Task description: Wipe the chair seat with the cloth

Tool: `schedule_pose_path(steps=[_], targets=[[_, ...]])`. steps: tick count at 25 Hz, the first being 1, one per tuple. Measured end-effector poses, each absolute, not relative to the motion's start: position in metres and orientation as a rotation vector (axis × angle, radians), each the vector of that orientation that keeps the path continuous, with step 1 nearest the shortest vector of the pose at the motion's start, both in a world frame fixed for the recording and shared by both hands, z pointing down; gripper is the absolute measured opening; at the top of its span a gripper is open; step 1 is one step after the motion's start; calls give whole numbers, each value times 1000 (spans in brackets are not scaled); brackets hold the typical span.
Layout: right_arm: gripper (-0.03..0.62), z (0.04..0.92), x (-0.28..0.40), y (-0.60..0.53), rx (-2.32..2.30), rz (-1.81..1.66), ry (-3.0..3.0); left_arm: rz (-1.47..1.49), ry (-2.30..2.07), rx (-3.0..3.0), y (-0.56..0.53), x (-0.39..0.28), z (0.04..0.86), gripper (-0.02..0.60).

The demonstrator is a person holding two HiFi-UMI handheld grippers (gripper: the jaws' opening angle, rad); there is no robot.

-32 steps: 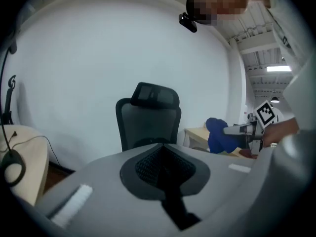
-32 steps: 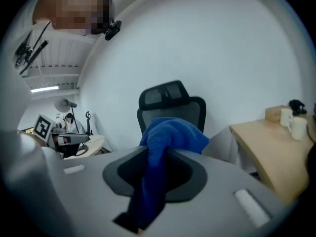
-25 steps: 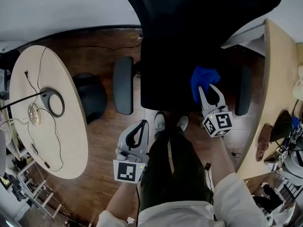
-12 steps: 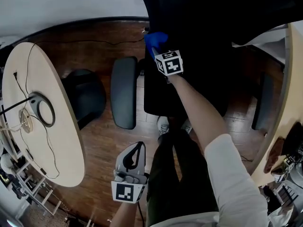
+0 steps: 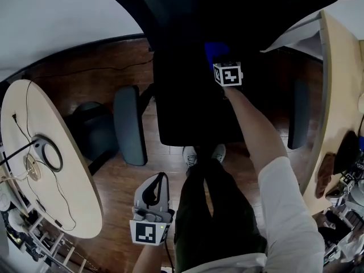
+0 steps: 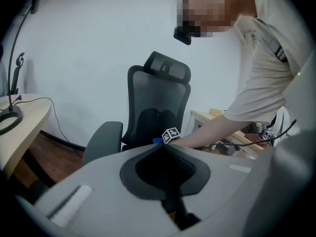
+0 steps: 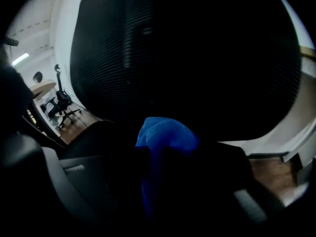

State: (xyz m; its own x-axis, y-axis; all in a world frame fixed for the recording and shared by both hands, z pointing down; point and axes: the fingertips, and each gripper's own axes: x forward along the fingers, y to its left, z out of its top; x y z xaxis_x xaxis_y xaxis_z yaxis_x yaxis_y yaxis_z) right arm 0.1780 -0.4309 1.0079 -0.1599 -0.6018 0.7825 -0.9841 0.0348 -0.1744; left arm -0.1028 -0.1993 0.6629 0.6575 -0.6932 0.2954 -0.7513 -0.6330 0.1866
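A pale oval table (image 5: 77, 201) stood on the wood floor (image 5: 122, 181). Around its middle, toward the left edge, lay a black ring-shaped stand (image 5: 48, 154), with thin cables (image 5: 59, 201) trailing toward the near end. A dark stool (image 5: 96, 131) sat against the table's right edge. A light desk (image 5: 334, 78) lined the right.

In the head view, the chair backrest (image 5: 239, 4) is cut off by the top edge, and the round table (image 5: 34, 169) by the left edge. Only a small patch of the blue cloth (image 5: 212, 50) is exposed; the remainder is covered by the right gripper (image 5: 218, 56). In the right gripper view, the jaw outlines are lost in shadow.
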Motion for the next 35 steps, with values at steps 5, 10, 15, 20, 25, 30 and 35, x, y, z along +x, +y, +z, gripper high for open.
schedule_pose_path(steps=[5,10,15,20,25,30,35], targets=[[91,1006,297,-387,1747,1030,-1613,203,-1120,2597,-202,-74,662,38],[91,994,304,-386,1753,1037,-1651,204,-1081,2617,-202,-54,665,38],[91,952,173,-397,1676,1098,-1951,188,-1100,2602,-206,-61,656,38],[91,953,-15,-387,1393,1178,-2126,124,-1141,2587,-213,-75,633,38],[91,998,-61,-387,1333,1161,-2054,108,-1182,2579,-210,-91,631,38],[91,1004,-16,-383,1379,1098,-2013,130,-1179,2565,-205,-100,646,38],[91,1013,97,-354,1523,1096,-1876,125,-1108,2608,-203,-77,639,38]])
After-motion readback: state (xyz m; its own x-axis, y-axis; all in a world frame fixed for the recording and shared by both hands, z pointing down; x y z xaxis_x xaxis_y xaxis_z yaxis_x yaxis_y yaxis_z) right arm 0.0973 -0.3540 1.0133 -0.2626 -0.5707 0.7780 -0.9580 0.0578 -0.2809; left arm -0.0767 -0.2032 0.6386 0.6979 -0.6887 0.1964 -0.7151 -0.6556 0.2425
